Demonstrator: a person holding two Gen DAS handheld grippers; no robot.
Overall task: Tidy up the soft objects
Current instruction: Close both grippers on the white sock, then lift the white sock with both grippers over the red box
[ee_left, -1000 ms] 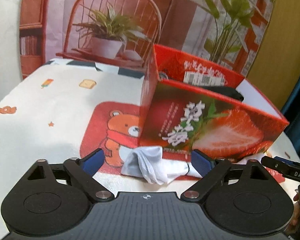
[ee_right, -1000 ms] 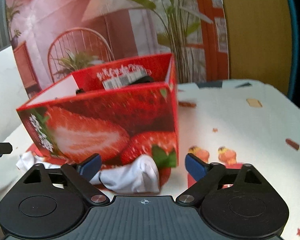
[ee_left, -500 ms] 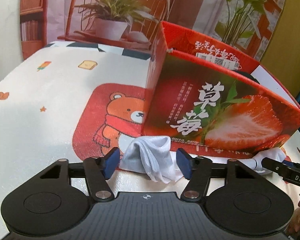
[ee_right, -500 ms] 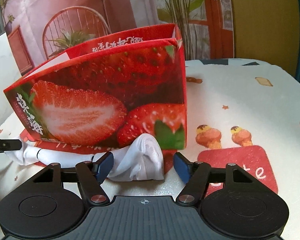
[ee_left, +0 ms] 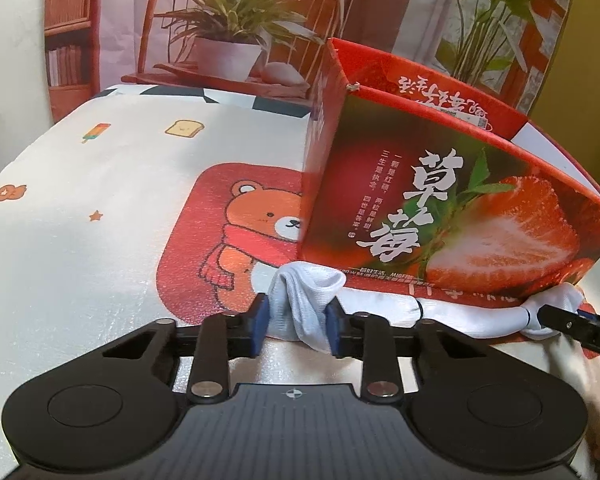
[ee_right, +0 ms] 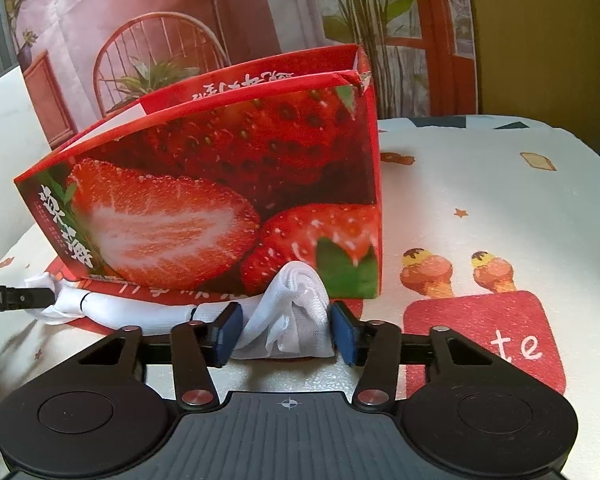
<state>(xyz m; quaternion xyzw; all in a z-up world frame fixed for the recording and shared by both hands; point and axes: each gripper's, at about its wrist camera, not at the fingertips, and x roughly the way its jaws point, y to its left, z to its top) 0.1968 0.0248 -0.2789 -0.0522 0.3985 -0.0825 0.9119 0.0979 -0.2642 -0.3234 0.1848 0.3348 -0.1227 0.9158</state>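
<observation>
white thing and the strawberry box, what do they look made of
White sock: soft knit fabric, matte; a fine ribbed weave shows and it bunches into limp folds between the closing pads of the left gripper.
Strawberry box: likely thin cardboard with a glossy printed face; straight creased corners, thin wall edges, a slight sheen.

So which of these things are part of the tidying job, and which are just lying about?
Part of the job:
white sock
strawberry box
left gripper, closing on the sock
right gripper, closing on its other end

Lying about:
printed tablecloth
room backdrop
</observation>
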